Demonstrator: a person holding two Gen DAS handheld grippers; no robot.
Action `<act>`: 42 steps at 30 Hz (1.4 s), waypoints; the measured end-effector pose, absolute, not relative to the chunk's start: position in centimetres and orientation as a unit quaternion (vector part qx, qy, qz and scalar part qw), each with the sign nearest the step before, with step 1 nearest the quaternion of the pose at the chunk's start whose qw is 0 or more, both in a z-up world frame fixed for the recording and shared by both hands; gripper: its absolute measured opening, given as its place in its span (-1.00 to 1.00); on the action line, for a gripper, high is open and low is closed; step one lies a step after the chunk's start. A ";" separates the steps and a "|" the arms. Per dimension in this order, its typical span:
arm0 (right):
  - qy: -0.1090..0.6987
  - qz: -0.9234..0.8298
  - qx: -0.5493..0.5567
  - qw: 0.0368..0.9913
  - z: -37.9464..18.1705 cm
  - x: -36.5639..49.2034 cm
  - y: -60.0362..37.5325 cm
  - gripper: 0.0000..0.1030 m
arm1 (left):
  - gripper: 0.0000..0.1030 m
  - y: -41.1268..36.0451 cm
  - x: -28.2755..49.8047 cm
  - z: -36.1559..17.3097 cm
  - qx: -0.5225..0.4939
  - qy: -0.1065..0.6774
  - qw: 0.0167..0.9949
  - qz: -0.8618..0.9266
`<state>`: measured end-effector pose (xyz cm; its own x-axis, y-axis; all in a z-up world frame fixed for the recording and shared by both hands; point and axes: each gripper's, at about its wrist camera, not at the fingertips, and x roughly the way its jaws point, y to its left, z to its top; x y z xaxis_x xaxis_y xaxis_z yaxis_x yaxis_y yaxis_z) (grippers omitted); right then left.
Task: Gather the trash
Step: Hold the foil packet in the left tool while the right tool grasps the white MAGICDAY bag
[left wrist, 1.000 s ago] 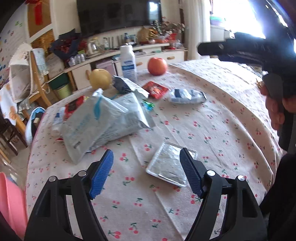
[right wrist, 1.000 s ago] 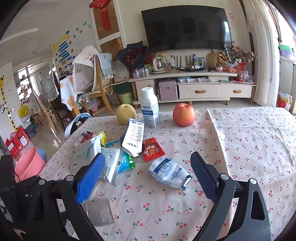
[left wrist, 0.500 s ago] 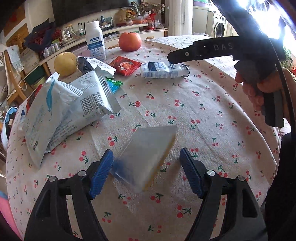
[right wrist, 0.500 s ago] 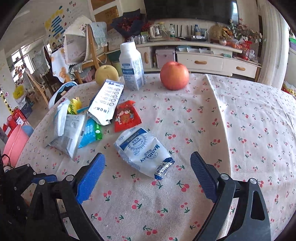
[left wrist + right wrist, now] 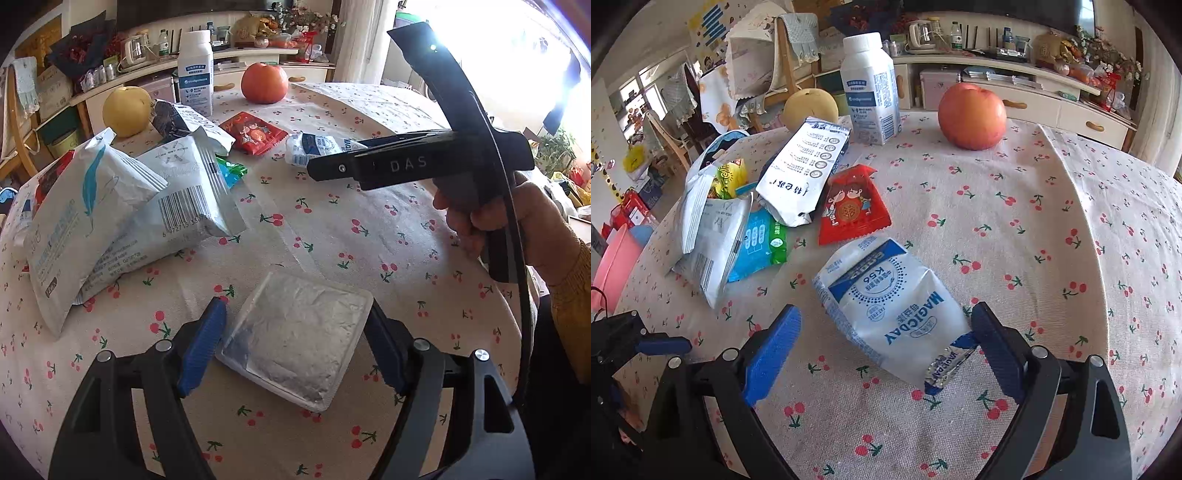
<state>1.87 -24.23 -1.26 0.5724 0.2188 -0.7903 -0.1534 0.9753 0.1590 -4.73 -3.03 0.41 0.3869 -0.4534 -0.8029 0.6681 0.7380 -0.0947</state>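
Note:
A flat silver foil packet [image 5: 295, 332] lies on the cherry-print tablecloth [image 5: 369, 240]. My left gripper [image 5: 293, 347] is open and straddles it, one blue pad at each side, neither squeezing. In the right wrist view a crumpled white-and-blue MAGICDAY pouch [image 5: 890, 314] lies between the wide-open fingers of my right gripper [image 5: 882, 354], with its foil end near the right pad. A hand [image 5: 517, 221] holds the right gripper's black body at the right of the left wrist view. More wrappers lie beyond: a red snack wrapper [image 5: 849, 206] and two big white bags [image 5: 110, 221].
A white milk bottle [image 5: 871, 88], a red apple [image 5: 971, 114] and a yellow pear [image 5: 810, 107] stand at the table's far edge. A blue-green wipes pack [image 5: 761, 243] and a white-navy pouch [image 5: 805, 173] lie at the left. A pink bin [image 5: 613, 266] sits beside the table.
Both grippers have come down and tilted toward the table. The foil packet now sits between the left fingers and the pouch between the right fingers. Neither jaw width has changed.

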 end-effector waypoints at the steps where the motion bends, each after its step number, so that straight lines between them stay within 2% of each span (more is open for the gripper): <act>1: 0.451 0.109 0.034 0.885 -1.3 1.8 -24.1 0.79 | 0.46 -3.0 -4.7 0.4 0.124 0.436 0.824 -0.341; 3: 0.453 0.119 0.034 0.883 -1.2 1.7 -23.7 0.76 | 0.46 -3.1 -4.7 0.4 0.124 0.437 0.822 -0.343; 5: 0.452 0.134 0.035 0.881 -1.0 1.4 -23.2 0.59 | 0.46 -3.0 -4.7 0.4 0.123 0.437 0.821 -0.346; 7: 0.452 0.147 0.032 0.879 -1.0 1.1 -22.7 0.55 | 0.46 -3.1 -4.8 0.4 0.119 0.438 0.819 -0.350; 19: 0.444 0.115 0.003 0.889 -1.3 1.5 -22.3 0.63 | 0.53 -3.2 -5.4 0.3 0.128 0.424 0.827 -0.348; 20: 0.443 0.116 0.004 0.889 -1.3 1.5 -22.3 0.58 | 0.53 -3.2 -5.4 0.3 0.126 0.423 0.828 -0.347; 21: 0.444 0.117 0.005 0.889 -1.2 1.5 -22.2 0.38 | 0.53 -3.2 -5.3 0.3 0.123 0.422 0.829 -0.347; 22: 0.444 0.115 0.004 0.889 -1.2 1.5 -22.2 0.29 | 0.51 -3.2 -5.3 0.3 0.122 0.421 0.830 -0.346; 23: 0.444 0.114 0.004 0.889 -1.2 1.5 -22.2 0.18 | 0.42 -3.1 -5.3 0.3 0.122 0.419 0.831 -0.345; 24: 0.444 0.115 0.006 0.888 -1.1 1.5 -22.2 0.14 | 0.37 -3.1 -5.3 0.3 0.123 0.417 0.832 -0.343; 31: 0.439 0.125 0.010 0.890 -0.7 1.1 -21.7 0.13 | 0.27 -3.1 -5.2 0.4 0.122 0.415 0.835 -0.339; 42: 0.427 0.122 0.030 0.895 0.6 0.2 -21.5 0.12 | 0.26 -2.0 -4.8 1.0 0.099 0.410 0.849 -0.317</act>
